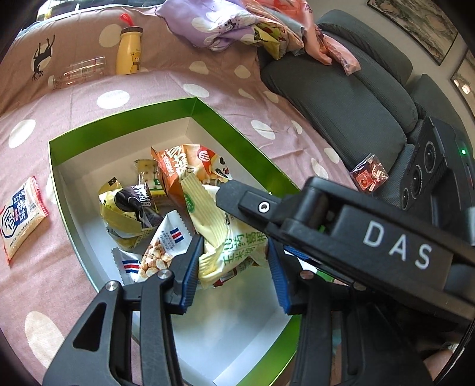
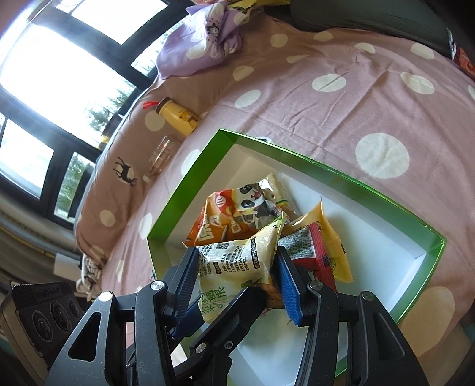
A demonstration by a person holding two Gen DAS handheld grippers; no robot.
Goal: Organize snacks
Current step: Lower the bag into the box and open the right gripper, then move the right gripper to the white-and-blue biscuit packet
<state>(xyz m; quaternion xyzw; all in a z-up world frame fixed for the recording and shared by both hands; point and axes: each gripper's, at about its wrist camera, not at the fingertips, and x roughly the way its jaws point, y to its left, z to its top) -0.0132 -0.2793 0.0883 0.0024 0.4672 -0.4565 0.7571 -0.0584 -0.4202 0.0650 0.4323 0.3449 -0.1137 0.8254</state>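
Together, both grippers (image 1: 234,267) (image 2: 237,279) are pinching one pale-green packet (image 1: 225,246) over the green box (image 1: 124,118); beneath, five others are lying half-hidden.

Ahead of your left tool, to its left, you see a yellow bear-print bottle with a red strap (image 1: 128,50) upright on the pink polka-dot bedspread (image 1: 148,86), a clear plastic bottle (image 1: 77,72) lying beside it. Crumpled lilac floral fabric (image 1: 207,22) lies farther ahead, grey cushions (image 1: 341,98) to the right.

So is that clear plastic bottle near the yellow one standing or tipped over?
Tipped over: the clear bottle lies on its side on the bedspread, beside the upright yellow bottle.
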